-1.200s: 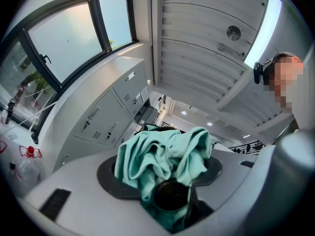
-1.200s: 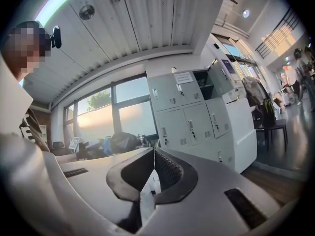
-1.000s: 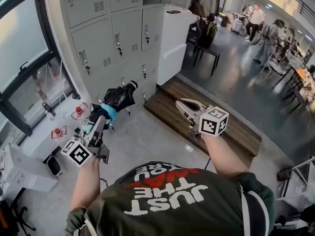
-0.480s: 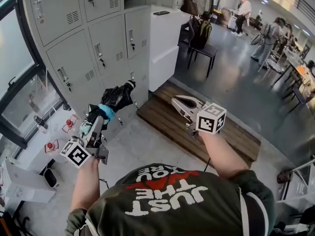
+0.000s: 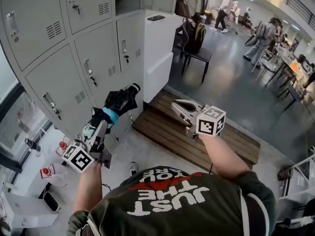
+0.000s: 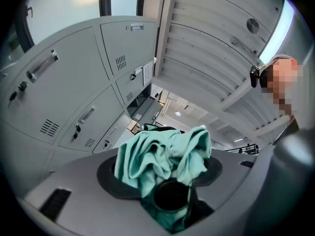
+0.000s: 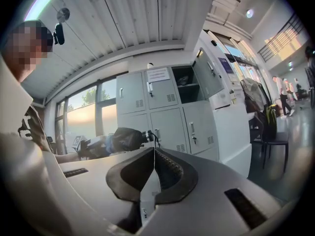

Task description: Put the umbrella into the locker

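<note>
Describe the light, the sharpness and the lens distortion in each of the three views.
Head view: even daylight, sharp, the lockers bowed by the wide lens. Left gripper view: strong fisheye with black corners; the umbrella sits close to the lens and looks slightly soft. Right gripper view: same fisheye; the window glows warm and washed out.

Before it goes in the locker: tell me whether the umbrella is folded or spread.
Folded. The umbrella is a compact black bundle, canopy gathered round its shaft, held in the left tongs.
</note>
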`<move>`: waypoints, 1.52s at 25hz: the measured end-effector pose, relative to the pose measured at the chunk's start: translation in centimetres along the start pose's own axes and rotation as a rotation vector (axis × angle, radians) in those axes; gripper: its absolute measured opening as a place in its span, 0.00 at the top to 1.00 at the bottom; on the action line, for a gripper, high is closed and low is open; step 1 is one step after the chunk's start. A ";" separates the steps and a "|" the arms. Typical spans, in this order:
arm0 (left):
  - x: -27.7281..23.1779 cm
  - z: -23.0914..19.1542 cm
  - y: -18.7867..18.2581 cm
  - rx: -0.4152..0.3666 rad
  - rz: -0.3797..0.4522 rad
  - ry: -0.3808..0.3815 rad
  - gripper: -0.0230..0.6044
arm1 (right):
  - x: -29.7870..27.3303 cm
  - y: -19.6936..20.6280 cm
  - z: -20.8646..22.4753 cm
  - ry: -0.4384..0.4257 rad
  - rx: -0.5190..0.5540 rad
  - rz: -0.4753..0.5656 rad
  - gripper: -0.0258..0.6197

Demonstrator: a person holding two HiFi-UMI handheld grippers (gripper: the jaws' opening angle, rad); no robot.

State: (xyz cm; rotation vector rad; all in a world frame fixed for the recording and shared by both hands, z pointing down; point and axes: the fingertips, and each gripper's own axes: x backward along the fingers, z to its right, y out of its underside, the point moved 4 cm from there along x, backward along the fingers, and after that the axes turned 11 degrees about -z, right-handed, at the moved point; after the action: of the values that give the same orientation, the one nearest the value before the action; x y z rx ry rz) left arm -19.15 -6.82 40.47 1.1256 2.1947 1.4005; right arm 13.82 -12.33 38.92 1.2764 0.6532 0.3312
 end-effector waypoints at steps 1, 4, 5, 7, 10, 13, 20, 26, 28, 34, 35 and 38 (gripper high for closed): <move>-1.5 -1.7 -0.7 0.002 0.000 0.020 0.56 | -1.5 -0.6 1.2 0.016 0.003 0.003 0.91; -5.3 -6.6 -3.1 0.014 -0.010 0.068 0.56 | -6.4 -2.5 4.4 0.051 -0.012 0.012 0.91; -6.5 -8.1 -4.1 0.013 -0.015 0.085 0.56 | -7.9 -3.3 5.5 0.059 -0.018 0.015 0.91; -9.0 -10.8 -6.5 0.000 -0.026 0.121 0.56 | -11.0 -5.2 7.5 0.077 -0.020 0.022 0.91; -12.5 -14.5 -9.9 -0.018 -0.033 0.164 0.56 | -15.1 -7.9 10.4 0.099 -0.023 0.038 0.91; -15.5 -17.0 -12.2 -0.024 -0.033 0.208 0.56 | -18.5 -9.7 12.8 0.109 -0.029 0.040 0.91; -21.1 -19.9 -14.6 -0.090 -0.050 0.257 0.56 | -23.5 -11.9 18.5 0.111 -0.049 0.039 0.91; -25.2 -19.1 -16.9 -0.250 -0.021 0.197 0.57 | -25.5 -12.8 22.6 0.043 -0.045 0.039 0.91; -26.9 -18.1 -17.8 -0.311 0.000 0.165 0.58 | -25.8 -13.5 23.8 0.002 -0.025 0.038 0.91; -32.0 -14.4 -19.7 -0.457 0.050 0.041 0.58 | -25.0 -15.8 27.1 -0.119 0.039 0.033 0.91; -33.0 -13.8 -20.0 -0.479 0.054 0.020 0.58 | -24.7 -16.2 27.7 -0.133 0.048 0.036 0.91; -35.7 -12.4 -21.1 -0.533 0.067 -0.049 0.58 | -24.3 -17.7 29.1 -0.172 0.086 0.047 0.91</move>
State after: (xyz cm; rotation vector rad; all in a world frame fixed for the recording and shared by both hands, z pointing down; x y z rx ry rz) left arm -13.21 -45.89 22.79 1.0203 1.6094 1.8146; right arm 10.72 -53.64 32.73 1.3871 0.4962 0.2310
